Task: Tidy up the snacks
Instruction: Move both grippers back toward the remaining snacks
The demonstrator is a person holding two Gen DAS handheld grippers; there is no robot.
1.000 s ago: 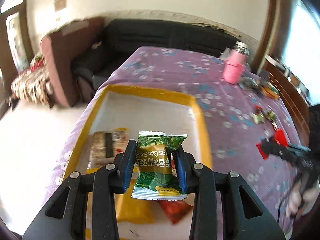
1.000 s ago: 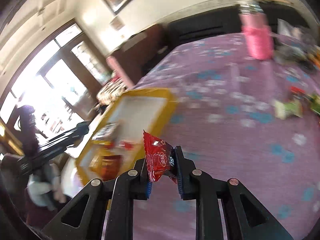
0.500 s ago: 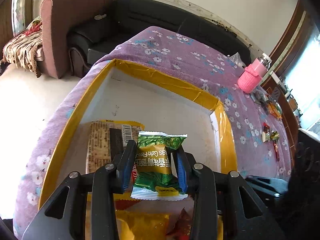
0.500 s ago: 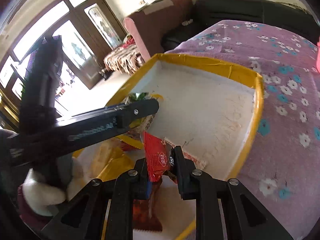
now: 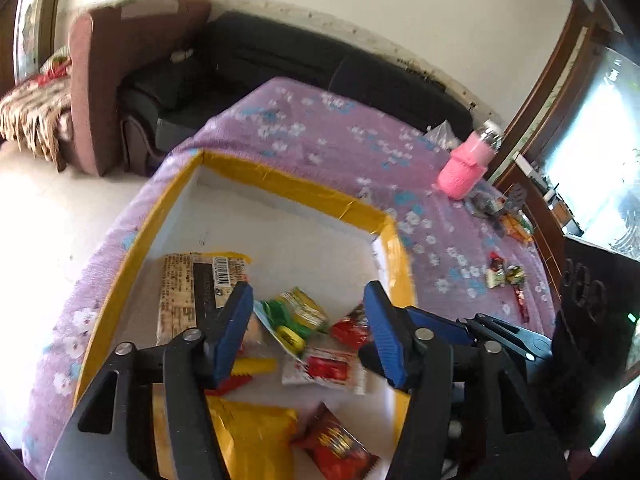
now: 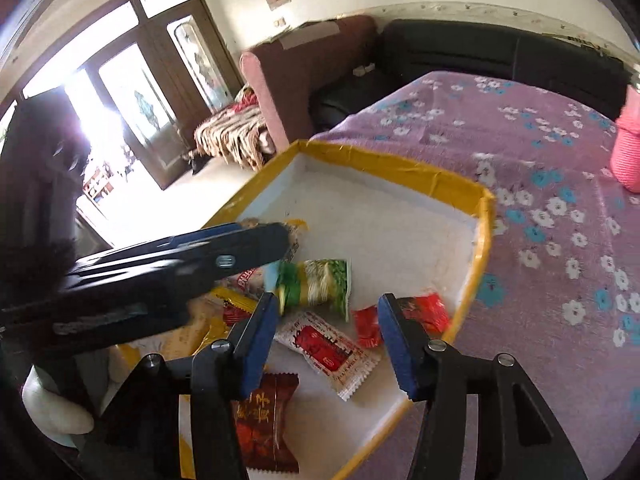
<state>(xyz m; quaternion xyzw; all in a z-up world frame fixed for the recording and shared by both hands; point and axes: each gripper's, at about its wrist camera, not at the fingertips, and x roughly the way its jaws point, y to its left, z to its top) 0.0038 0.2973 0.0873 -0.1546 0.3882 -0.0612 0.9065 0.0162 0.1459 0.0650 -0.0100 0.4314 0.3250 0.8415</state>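
Note:
A white tray with a yellow rim (image 5: pixel 280 184) sits on the purple flowered cloth. My left gripper (image 5: pixel 306 288) hovers over it, jaws opening, pads touching nothing. Below it a green-and-yellow snack packet (image 5: pixel 292 316) lies loose in the tray. My right gripper (image 6: pixel 327 304) is just above the tray's near right corner, jaws also opening and holding nothing. A small red packet (image 6: pixel 366 326) lies on the tray floor under its jaws, beside the green packet (image 6: pixel 316 284). The left gripper's finger (image 6: pixel 240 248) crosses the right wrist view.
The tray also holds a white-and-red packet (image 5: pixel 324 370), a biscuit pack (image 5: pixel 192 284), a large yellow bag (image 5: pixel 252 432) and a red candy (image 5: pixel 336 444). A pink bottle (image 5: pixel 464 168) and loose snacks (image 5: pixel 504 274) are on the cloth at right. A black sofa (image 5: pixel 320 64) lies beyond.
Both grippers opened. The green packet dropped out of the left jaws into the tray, and the red packet left the right jaws. The right gripper had swung left over the tray.

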